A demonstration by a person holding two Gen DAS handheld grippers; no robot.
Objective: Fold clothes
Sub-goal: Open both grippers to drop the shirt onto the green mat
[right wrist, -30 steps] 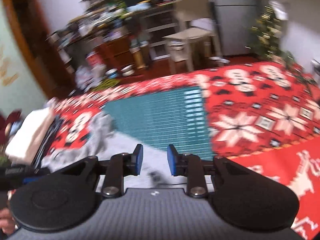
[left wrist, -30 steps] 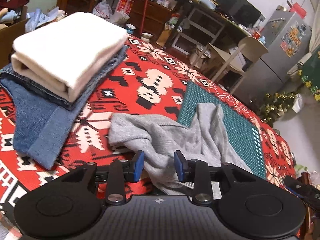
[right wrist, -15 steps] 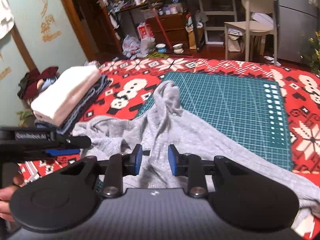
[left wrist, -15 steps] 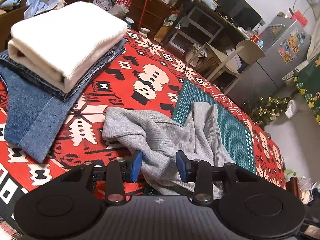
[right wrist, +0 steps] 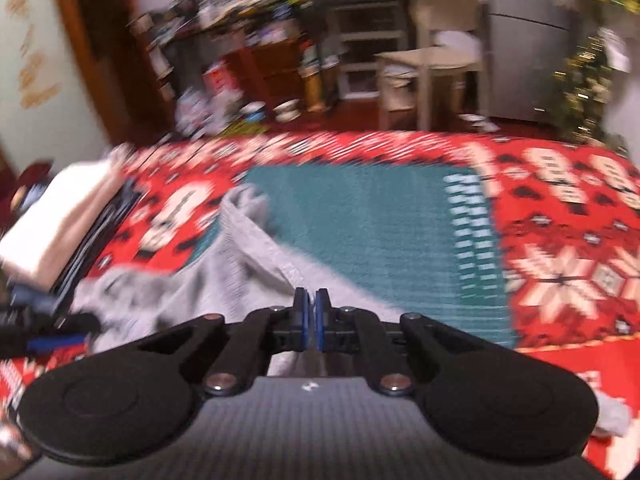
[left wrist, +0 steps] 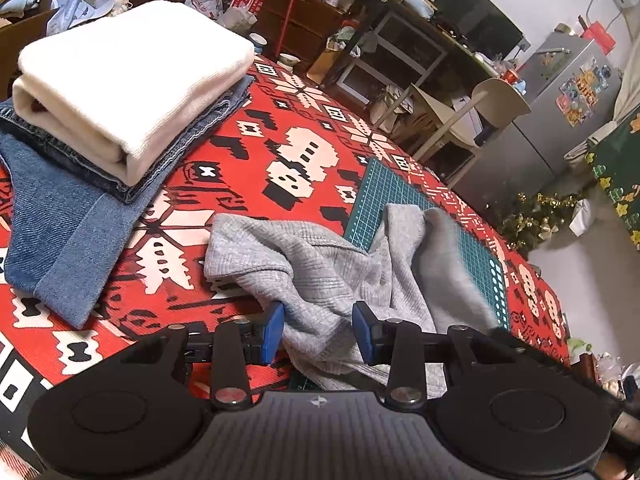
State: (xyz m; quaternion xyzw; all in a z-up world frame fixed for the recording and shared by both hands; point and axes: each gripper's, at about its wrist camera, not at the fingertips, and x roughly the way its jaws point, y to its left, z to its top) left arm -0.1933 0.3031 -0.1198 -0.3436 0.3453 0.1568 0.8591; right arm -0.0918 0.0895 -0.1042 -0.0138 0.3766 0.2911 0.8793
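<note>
Two items sit folded in a stack (left wrist: 132,80), far left of your left claw (left wrist: 318,330). Grey top (left wrist: 340,264) lies crumpled, unfolded, between its parted jaws. Right claw (right wrist: 311,314) has just closed, apparently pinching the top's edge.

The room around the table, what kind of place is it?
Probably a lived-in home, not a lab: a fridge covered in stickers, a cluttered desk with a chair, and a small Christmas tree on the floor.

Grey garment (left wrist: 320,256), red patterned cloth (left wrist: 248,160)
</note>
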